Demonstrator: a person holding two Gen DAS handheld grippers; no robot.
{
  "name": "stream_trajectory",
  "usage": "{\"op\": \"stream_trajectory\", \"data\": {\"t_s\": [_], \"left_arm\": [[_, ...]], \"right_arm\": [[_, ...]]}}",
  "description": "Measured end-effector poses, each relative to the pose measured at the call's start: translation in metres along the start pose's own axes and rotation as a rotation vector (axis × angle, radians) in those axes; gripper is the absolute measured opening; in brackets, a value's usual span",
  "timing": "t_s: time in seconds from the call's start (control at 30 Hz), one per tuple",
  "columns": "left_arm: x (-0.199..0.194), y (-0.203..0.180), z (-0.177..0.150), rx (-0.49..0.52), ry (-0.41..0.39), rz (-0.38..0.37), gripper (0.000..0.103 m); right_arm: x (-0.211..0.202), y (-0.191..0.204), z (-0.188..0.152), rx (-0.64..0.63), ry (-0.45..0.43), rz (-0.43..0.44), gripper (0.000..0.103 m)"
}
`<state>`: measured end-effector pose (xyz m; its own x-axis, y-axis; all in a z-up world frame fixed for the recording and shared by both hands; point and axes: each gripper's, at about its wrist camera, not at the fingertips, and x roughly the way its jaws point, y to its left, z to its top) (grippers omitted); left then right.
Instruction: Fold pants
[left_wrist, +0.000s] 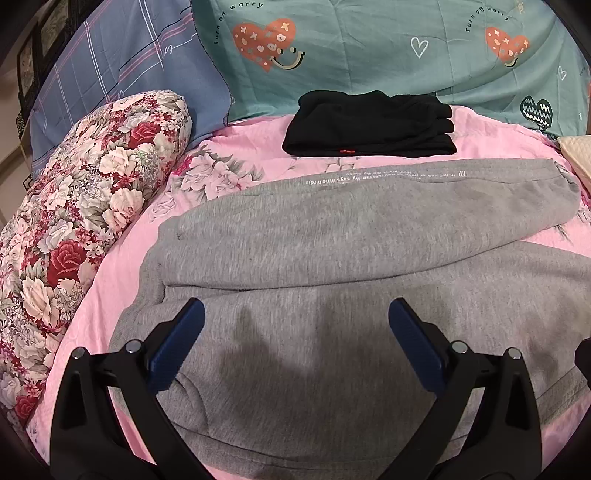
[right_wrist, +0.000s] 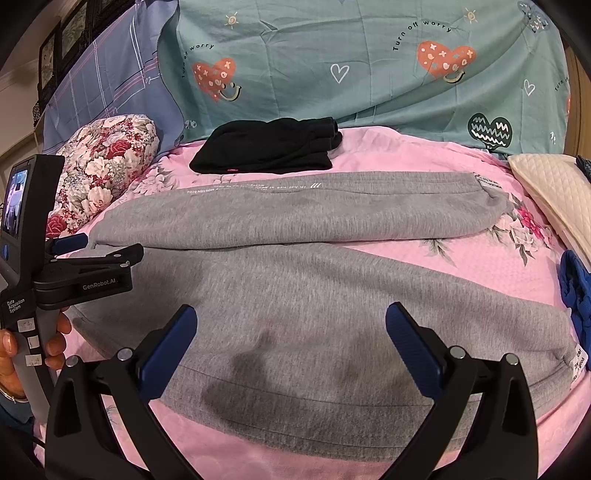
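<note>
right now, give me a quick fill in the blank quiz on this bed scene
1. The grey pants lie spread on a ____ bedspread.
2. The folded garment beyond the pants is ____ in colour.
3. The right gripper hovers over the pants with its jaws ____.
4. The rolled quilt beside the waistband has a ____ print.

Missing words: pink; black; open; floral

Grey pants (right_wrist: 295, 266) are spread across the pink bedspread (right_wrist: 480, 258), waist toward its left edge and legs toward its right edge. The right gripper (right_wrist: 290, 339) is held above the near leg with its jaws wide apart. The left gripper (right_wrist: 79, 245) is seen at the waistband; its jaw state cannot be made out. Folded black clothing (right_wrist: 266, 151) is laid near the far edge.
</note>
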<state>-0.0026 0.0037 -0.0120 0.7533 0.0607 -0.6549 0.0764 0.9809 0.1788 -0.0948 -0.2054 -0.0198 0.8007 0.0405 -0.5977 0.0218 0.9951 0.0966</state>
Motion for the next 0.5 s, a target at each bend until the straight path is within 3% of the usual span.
{"op": "stream_trajectory", "data": {"t_s": [0.5], "left_arm": [[0.0004, 0.0005, -0.0010, 0.003, 0.004, 0.001, 0.101]], "right_arm": [[0.0029, -0.0005, -0.0019, -0.003, 0.007, 0.000, 0.102]]}}
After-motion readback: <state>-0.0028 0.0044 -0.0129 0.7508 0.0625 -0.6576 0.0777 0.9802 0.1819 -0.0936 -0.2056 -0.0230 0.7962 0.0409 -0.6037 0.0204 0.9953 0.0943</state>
